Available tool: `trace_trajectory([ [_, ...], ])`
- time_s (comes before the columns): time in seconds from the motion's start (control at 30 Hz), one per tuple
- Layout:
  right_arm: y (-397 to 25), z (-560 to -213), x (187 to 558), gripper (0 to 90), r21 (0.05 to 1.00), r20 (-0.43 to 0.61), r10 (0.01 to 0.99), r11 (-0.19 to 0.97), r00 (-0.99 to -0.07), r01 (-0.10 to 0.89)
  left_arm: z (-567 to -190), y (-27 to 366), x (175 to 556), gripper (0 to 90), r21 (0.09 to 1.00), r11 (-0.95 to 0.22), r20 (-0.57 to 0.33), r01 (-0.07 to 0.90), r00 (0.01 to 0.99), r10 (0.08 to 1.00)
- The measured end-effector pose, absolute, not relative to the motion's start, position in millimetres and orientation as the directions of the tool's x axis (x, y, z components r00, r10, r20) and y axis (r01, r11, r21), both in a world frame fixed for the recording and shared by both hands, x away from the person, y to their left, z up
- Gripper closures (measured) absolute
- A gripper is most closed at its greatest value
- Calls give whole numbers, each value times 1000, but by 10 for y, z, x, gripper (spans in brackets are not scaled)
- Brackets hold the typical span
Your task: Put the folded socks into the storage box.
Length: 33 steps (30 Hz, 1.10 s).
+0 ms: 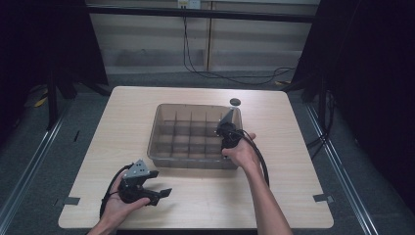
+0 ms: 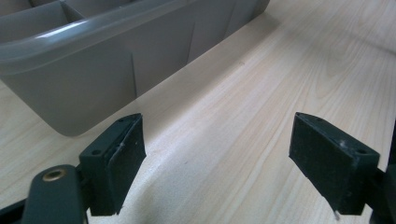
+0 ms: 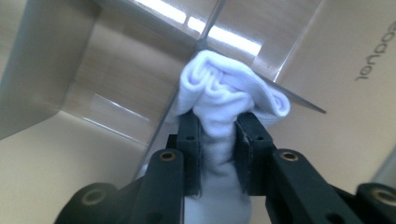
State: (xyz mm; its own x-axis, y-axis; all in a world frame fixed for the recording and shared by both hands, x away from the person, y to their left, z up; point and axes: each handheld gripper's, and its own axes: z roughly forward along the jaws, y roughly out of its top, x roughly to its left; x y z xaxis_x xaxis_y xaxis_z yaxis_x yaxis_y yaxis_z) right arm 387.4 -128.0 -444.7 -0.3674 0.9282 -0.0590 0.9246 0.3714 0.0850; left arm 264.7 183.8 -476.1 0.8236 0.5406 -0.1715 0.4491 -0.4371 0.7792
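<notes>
The right tool (image 3: 218,126) pinches a white sock (image 3: 229,93) down inside the grey divided box (image 1: 161,147) — probably over a divider near its right side — while the left tool (image 2: 217,158) rests spread wide on the worktop (image 1: 205,196).

Grey floor (image 1: 44,147), beige wall panels (image 1: 147,34), black cables (image 1: 220,76) trailing.

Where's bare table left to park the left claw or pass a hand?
Bare wood lies left of the divided bin, along the table's right side, and in front between both forearms. Crowded: the bin's right near corner, where the right claw holds a white sock.
</notes>
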Motion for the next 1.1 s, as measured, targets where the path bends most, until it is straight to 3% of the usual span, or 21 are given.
trace_trajectory([
  [0.4,-1396,-4317,3763,608,192,-16,925,375,-379,907,-4761,1859,2653,179,782,-432,-169,449,820,546],
  [0.57,-1483,-4214,3702,553,293,38,915,374,-402,880,-4761,1877,2666,164,785,-419,-177,456,814,554],
  [0.93,-1644,-4165,3565,292,493,139,886,325,-442,807,-4748,1948,2663,162,798,-408,-170,443,815,554],
  [1.03,-1721,-4169,3501,282,548,157,886,289,-436,785,-4758,1944,2652,161,793,-417,-155,444,809,567],
  [1.1,-1791,-4157,3443,199,584,188,866,281,-463,762,-4758,1943,2645,161,793,-420,-149,441,809,569],
])
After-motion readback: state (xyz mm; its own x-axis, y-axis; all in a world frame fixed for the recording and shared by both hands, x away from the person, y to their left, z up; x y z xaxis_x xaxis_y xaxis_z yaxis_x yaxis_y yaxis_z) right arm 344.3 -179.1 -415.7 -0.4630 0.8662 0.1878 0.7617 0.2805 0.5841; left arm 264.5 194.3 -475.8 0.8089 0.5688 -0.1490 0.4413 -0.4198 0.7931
